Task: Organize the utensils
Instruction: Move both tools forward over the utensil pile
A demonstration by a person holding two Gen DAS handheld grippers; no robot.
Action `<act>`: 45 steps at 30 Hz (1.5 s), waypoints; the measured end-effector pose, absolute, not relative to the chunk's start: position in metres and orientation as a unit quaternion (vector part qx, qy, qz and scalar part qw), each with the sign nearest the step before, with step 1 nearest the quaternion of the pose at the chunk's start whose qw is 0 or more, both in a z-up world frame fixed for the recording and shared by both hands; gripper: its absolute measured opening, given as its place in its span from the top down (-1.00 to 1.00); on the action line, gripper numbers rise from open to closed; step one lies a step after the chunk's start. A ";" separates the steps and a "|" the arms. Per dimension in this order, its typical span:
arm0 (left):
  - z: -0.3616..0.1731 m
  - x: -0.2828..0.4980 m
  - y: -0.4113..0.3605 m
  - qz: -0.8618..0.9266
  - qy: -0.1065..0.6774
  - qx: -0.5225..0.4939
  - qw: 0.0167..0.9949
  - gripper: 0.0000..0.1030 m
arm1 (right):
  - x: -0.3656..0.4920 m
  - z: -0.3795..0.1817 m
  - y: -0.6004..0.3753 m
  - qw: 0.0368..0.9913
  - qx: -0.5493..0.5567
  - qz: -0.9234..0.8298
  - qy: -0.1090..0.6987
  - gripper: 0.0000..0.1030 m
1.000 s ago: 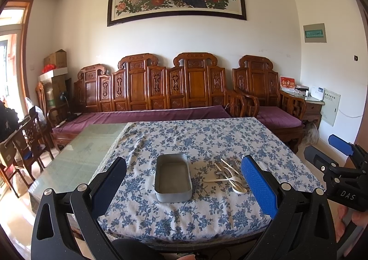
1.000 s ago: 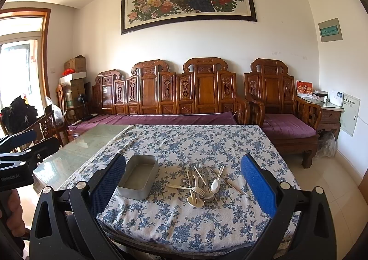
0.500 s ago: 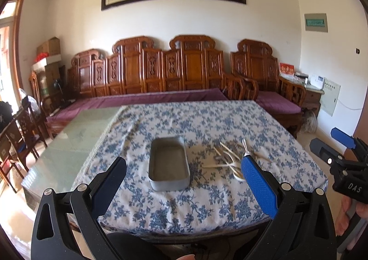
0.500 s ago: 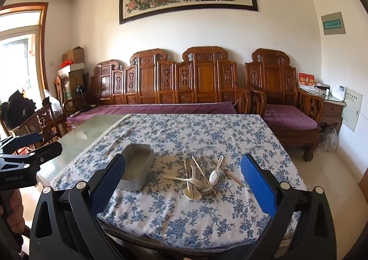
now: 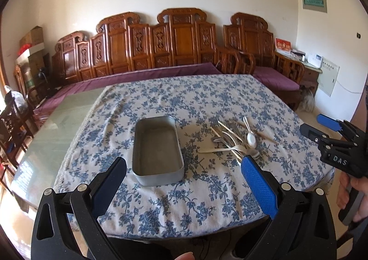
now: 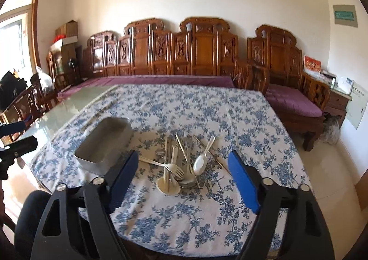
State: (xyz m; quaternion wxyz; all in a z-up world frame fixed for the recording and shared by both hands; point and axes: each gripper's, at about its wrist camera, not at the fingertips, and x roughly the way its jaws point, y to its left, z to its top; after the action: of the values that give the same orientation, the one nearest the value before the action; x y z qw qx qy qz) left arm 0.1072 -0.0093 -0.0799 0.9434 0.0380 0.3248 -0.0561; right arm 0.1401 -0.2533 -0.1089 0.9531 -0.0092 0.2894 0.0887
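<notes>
An empty grey metal tin (image 5: 157,149) lies on the blue-flowered tablecloth (image 5: 195,99); it also shows in the right wrist view (image 6: 104,142). To its right lies a pile of utensils (image 5: 232,142): white spoons, forks and chopsticks, seen in the right wrist view too (image 6: 179,163). My left gripper (image 5: 184,172) is open and empty, hovering above the table's near edge in front of the tin. My right gripper (image 6: 184,163) is open and empty, just short of the pile and above it. It shows at the right edge of the left wrist view (image 5: 331,135).
The table (image 6: 76,101) has bare glass on its left part. A carved wooden bench with purple cushions (image 5: 161,53) runs behind it. Wooden chairs (image 6: 30,101) stand at the left. A side cabinet (image 6: 338,96) stands at the right.
Both grippers have moved forward and tilted down toward the table. The tin and the utensil pile look larger and closer. Nothing on the table has moved.
</notes>
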 end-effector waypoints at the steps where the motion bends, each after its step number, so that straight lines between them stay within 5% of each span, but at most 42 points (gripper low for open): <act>1: -0.084 0.114 -0.011 -0.059 0.329 0.041 0.941 -0.88 | 0.150 -0.117 -0.257 0.949 -0.010 0.092 0.300 -0.45; 7: -0.110 0.148 -0.025 -0.079 0.358 0.055 0.929 -0.88 | 0.192 -0.158 -0.270 0.929 -0.011 0.099 0.357 -0.10; 18: -0.147 0.190 -0.029 -0.080 0.389 0.041 0.917 -0.88 | 0.262 -0.220 -0.239 0.892 -0.036 0.173 0.416 0.03; 23: -0.157 0.198 -0.027 -0.077 0.396 0.036 0.914 -0.88 | 0.284 -0.250 -0.216 0.873 -0.062 0.198 0.442 0.26; 31: -0.165 0.195 -0.022 -0.080 0.404 0.006 0.911 -0.88 | 0.294 -0.267 -0.194 0.851 -0.104 0.224 0.463 0.27; 40: -0.170 0.193 -0.026 -0.079 0.410 0.012 0.909 -0.88 | 0.289 -0.253 -0.199 0.855 -0.103 0.237 0.450 0.92; 45: -0.173 0.193 -0.033 -0.080 0.414 0.017 0.907 -0.88 | 0.293 -0.253 -0.207 0.857 -0.104 0.228 0.451 0.92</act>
State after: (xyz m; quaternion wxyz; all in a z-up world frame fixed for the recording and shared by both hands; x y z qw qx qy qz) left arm 0.1928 -0.0332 -0.1729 0.9067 0.0170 0.4137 -0.0801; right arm 0.2934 -0.2071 -0.2525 0.8566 -0.1041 0.4508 0.2283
